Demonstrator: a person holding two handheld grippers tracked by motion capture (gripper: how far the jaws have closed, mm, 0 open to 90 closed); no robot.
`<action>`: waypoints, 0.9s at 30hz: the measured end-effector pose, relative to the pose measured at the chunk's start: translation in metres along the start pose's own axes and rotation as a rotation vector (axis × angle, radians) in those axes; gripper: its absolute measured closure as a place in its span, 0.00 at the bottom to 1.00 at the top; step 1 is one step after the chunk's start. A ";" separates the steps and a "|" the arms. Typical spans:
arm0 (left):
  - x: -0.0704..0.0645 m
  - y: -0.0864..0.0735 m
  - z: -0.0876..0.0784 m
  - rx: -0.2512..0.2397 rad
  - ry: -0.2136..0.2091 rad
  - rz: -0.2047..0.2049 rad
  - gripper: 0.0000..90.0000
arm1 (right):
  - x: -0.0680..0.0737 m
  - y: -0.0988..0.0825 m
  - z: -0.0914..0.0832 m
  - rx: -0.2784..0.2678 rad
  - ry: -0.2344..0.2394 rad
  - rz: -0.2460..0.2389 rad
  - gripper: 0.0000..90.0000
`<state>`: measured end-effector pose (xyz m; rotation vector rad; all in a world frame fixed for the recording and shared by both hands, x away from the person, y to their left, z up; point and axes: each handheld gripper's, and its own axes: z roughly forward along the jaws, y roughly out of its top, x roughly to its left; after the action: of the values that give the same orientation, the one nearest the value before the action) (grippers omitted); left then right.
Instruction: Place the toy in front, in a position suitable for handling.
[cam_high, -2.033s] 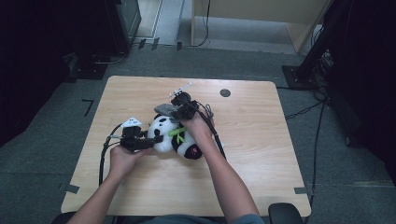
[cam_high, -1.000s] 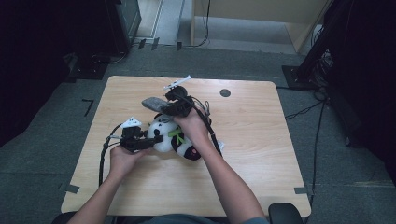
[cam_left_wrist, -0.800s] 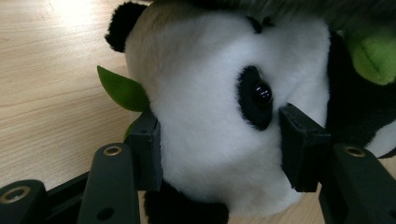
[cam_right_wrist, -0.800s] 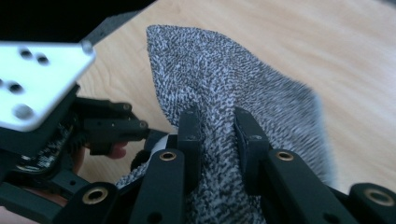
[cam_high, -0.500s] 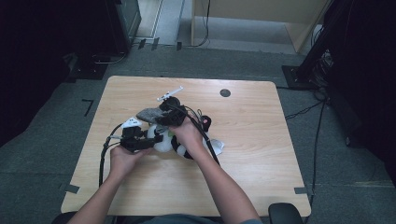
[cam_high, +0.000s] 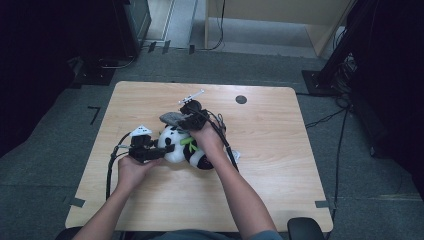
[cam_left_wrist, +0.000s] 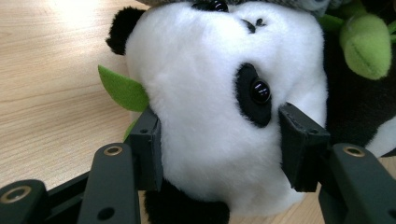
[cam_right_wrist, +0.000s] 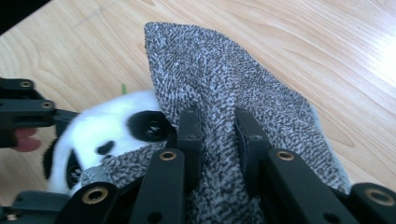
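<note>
A black-and-white panda plush lies on the wooden table near its middle. My left gripper is shut on the panda's head. One pad presses in beside a green leaf and the other just under its eye. My right gripper is shut on a grey knitted cloth that it holds right over the top of the head. The cloth shows as a grey flap above the plush. My left gripper comes in from the left in the right gripper view.
A black round grommet sits in the table near its far edge. Cables trail from both grippers across the table. A white tag sticks out by the plush. Dark equipment and floor cables surround the table.
My right gripper has come down and leftward with the grey cloth, from above the plush's body to over its head. The left gripper has kept its hold and stayed still.
</note>
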<state>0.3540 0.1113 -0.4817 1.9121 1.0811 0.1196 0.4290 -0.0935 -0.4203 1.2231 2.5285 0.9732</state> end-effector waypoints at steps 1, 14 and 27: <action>0.000 0.000 0.000 -0.002 0.000 0.001 0.47 | -0.002 0.001 0.000 0.009 -0.010 0.007 0.85; -0.003 0.000 -0.002 -0.004 0.002 0.025 0.47 | -0.033 0.002 0.000 0.128 -0.085 0.078 0.85; -0.002 -0.001 -0.002 -0.008 0.003 0.027 0.47 | -0.052 0.007 -0.042 -0.006 -0.110 0.126 0.86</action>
<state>0.3515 0.1115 -0.4812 1.9202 1.0554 0.1421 0.4497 -0.1501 -0.3900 1.4082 2.3883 0.9108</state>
